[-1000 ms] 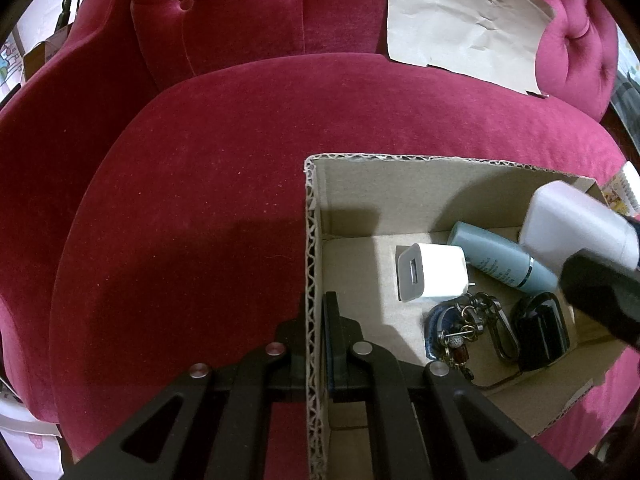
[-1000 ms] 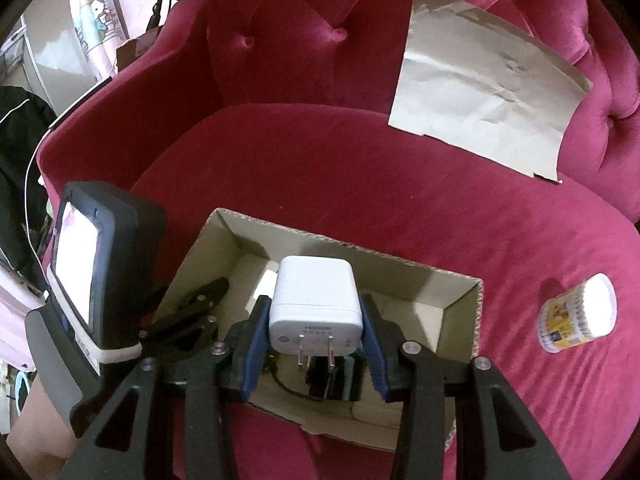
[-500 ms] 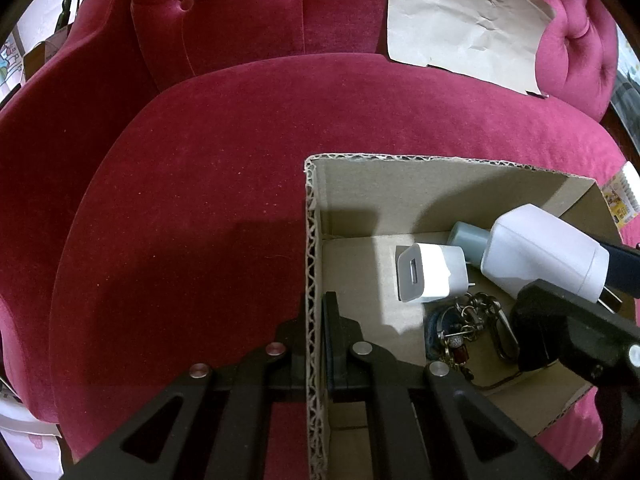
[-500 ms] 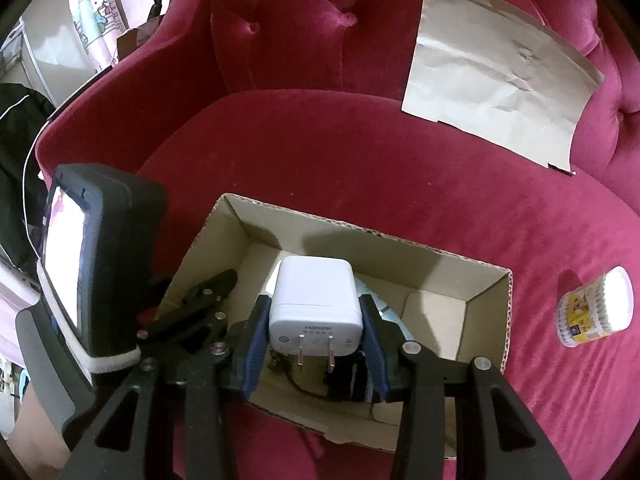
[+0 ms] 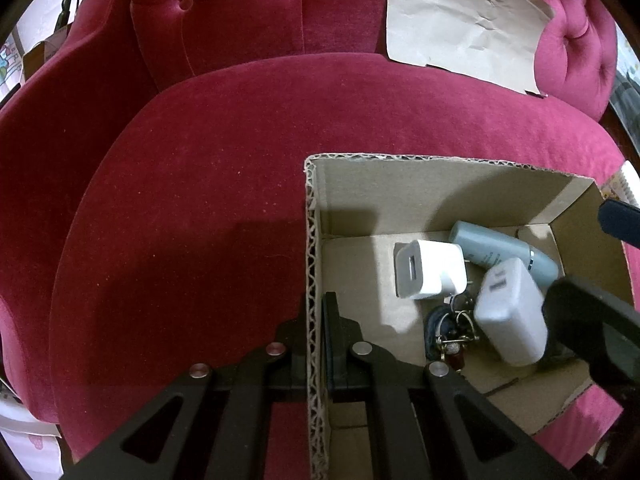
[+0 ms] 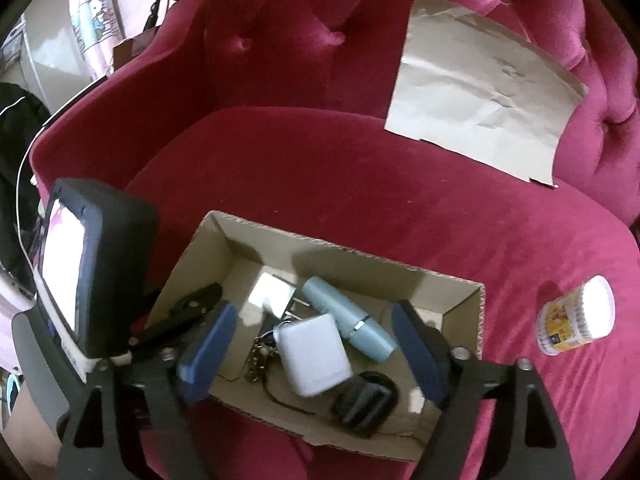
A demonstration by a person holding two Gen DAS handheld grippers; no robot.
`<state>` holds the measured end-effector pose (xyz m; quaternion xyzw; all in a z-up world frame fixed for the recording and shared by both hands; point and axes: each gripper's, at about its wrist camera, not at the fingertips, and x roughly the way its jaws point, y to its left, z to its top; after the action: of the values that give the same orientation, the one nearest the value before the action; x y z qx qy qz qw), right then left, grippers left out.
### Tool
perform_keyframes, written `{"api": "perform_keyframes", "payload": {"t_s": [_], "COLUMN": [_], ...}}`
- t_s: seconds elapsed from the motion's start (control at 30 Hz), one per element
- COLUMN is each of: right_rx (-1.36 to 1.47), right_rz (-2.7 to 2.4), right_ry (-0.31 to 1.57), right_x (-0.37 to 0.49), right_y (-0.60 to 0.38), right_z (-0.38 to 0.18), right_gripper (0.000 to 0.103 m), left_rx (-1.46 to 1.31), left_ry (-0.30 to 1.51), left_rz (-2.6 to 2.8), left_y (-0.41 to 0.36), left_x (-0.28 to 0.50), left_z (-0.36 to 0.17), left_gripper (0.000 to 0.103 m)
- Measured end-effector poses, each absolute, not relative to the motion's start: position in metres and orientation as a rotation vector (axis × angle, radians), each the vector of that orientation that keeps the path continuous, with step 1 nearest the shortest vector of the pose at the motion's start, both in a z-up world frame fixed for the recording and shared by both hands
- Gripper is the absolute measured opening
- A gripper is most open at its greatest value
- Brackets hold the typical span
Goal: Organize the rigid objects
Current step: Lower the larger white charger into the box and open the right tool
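Note:
A cardboard box (image 5: pixel 440 184) sits on the red velvet seat. My left gripper (image 5: pixel 318 320) is shut on the box's left wall. My right gripper (image 6: pixel 312 320) hovers over the box with its jaws opening, and its pads touch nothing. The large white charger (image 6: pixel 314 354) lies loose below them on a bunch of keys (image 6: pixel 260 354). Beside it in the box are a small white charger (image 5: pixel 428 274), a pale blue tube (image 5: pixel 500 250) and a black object (image 6: pixel 366 400). One of the right gripper's fingers (image 5: pixel 588 320) reaches in from the right edge of the left wrist view.
A jar of cotton swabs (image 6: pixel 576 316) lies on the seat to the right of the box. A creased sheet of paper (image 6: pixel 480 88) leans on the tufted backrest. The left gripper's lit screen (image 6: pixel 64 264) stands close on the left.
The right gripper's jaws have spread and let go of the large white charger, which dropped onto the keys in the box. The left gripper has kept its hold on the box wall.

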<state>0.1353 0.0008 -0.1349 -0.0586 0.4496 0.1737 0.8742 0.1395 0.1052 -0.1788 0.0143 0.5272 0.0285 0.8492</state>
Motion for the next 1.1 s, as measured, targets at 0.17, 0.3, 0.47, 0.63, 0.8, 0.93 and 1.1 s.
{"api": "perform_keyframes", "payload": {"t_s": [0.17,0.3,0.47,0.63,0.8,0.93,1.1], "right_rx": [-0.105,-0.102,-0.109,-0.111,-0.121,-0.103,-0.103], "right_rz": [0.341,0.347,0.35,0.34,0.296,0.257,0.2], "right_ry": [0.936,0.927,0.924,0.91,0.897,0.889,0.878], "right_x": [0.137,0.137,0.134,0.134,0.134,0.137,0.14], "right_y": [-0.005,-0.005,-0.006,-0.01,-0.021,-0.037,-0.054], "right_z": [-0.135,-0.134,-0.133,-0.127,-0.121,-0.114,-0.107], "right_gripper": [0.1,0.101,0.102,0.102,0.103,0.103,0.103], "left_rx": [0.034,0.035,0.036,0.038,0.031,0.035,0.041], "left_ry": [1.11,1.11,1.11,1.116,1.12,1.118,1.116], "left_rz": [0.062,0.062,0.061,0.06,0.062,0.062,0.059], "left_y": [0.105,0.105,0.106,0.106,0.107,0.106,0.105], "left_x": [0.139,0.14,0.14,0.141,0.143,0.142,0.141], "left_z": [-0.179,-0.179,-0.179,-0.178,-0.179,-0.179,-0.179], "left_gripper": [0.004,0.004,0.004,0.004,0.004,0.004,0.004]}}
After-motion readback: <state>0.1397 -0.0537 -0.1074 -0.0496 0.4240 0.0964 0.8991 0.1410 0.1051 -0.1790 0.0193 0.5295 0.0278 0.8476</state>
